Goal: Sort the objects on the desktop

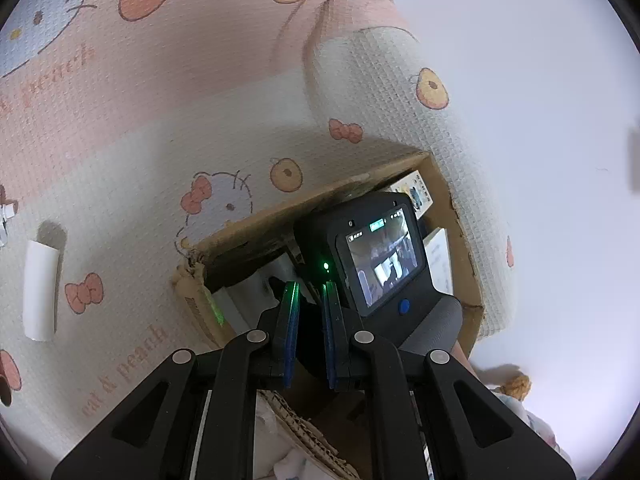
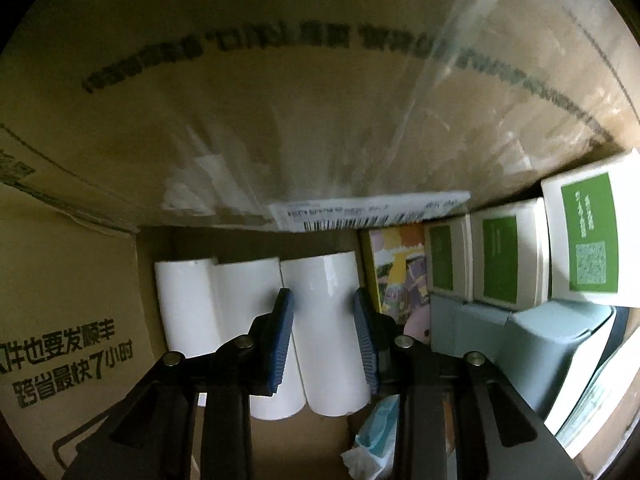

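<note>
White roll (image 2: 326, 332) clamped by right tongs (image 2: 325, 322)

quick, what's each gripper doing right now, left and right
left gripper: shut, nothing between its pads, hanging over the cardboard box.
right gripper: down inside the box, closed on a white roll.

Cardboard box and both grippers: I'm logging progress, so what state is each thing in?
cardboard box: open, partly filled.
right gripper: inside box, shut on white roll.
left gripper: nearly closed, empty, above box edge.
loose white roll: lying on the mat, outside box.
green-labelled boxes: packed side by side.
</note>
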Demonstrator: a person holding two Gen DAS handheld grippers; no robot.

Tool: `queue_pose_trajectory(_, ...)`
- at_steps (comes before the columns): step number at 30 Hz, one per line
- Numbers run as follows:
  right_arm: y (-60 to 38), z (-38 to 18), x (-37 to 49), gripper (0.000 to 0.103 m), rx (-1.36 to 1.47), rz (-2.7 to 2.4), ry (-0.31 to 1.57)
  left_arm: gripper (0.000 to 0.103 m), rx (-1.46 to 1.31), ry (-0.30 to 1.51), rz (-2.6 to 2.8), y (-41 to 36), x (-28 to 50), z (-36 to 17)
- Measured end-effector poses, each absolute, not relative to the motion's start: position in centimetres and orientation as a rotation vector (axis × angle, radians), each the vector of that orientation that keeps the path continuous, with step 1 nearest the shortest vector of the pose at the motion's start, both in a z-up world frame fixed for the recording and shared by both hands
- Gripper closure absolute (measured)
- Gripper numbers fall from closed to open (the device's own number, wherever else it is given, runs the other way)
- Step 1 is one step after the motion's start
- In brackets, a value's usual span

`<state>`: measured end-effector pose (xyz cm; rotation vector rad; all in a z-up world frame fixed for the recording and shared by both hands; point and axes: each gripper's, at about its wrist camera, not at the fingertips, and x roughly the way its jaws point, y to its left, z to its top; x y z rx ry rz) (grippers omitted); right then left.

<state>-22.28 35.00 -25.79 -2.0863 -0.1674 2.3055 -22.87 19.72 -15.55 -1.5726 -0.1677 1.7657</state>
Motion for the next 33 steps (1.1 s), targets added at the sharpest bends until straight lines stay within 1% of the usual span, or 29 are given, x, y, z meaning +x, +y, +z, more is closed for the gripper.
queue_pose_trajectory(8,35.7,-25.6,-22.6,0.077,-2.098,2.298,-0.165,0.092,-1.592,-0.168,1.77,19.7,-22.8,-16.0)
queue_pose_trajectory(11,36.2,-25.4,-22.7,0.077,-2.091,2.297,-0.122,0.09,-1.572,-0.177,1.785,19.6,-22.7,-15.8)
queue_pose_trajectory(14,37.0,-24.1,-22.6,0.076,-2.122,2.344,0.042,0.081,-1.562,-0.202,1.773,19.4,-22.7,-15.3)
queue_pose_trajectory(16,37.4,-22.4,-22.0,0.076,-2.122,2.39,0.107,0.079,-1.552,-0.197,1.786,19.3,-22.6,-14.9)
queue_pose_trajectory(17,37.6,-21.4,-21.6,0.076,-2.089,2.411,0.099,0.078,-1.537,-0.19,1.793,19.3,-22.4,-14.5)
queue_pose_trajectory(19,37.8,-19.0,-20.6,0.076,-2.024,2.484,0.061,0.071,-1.516,-0.179,1.792,19.4,-22.0,-14.0)
queue_pose_trajectory(21,38.1,-17.0,-19.6,0.076,-1.98,2.541,0.051,0.057,-1.499,-0.165,1.792,19.4,-21.4,-13.4)
queue_pose_trajectory(24,38.5,-14.1,-17.2,0.075,-1.915,2.627,0.056,0.048,-1.466,-0.135,1.801,19.6,-20.1,-12.7)
queue_pose_trajectory(26,38.1,-12.9,-15.2,0.074,-1.853,2.671,0.06,0.043,-1.451,-0.11,1.809,19.8,-19.1,-12.4)
queue_pose_trajectory(27,35.4,-12.2,-13.9,0.074,-1.783,2.696,0.061,0.04,-1.448,-0.099,1.817,19.8,-18.7,-12.3)
queue_pose_trajectory(30,34.9,-9.9,-10.6,0.074,-1.586,2.779,-0.012,0.035,-1.422,-0.055,1.863,20.1,-17.4,-12.0)
queue_pose_trajectory(32,35.0,-9.0,-9.1,0.074,-1.463,2.804,-0.08,0.034,-1.39,-0.029,1.906,20.0,-16.6,-11.8)
queue_pose_trajectory(33,35.6,-9.8,-8.8,0.074,-1.43,2.816,-0.091,0.034,-1.358,-0.015,1.926,20.0,-16.0,-11.5)
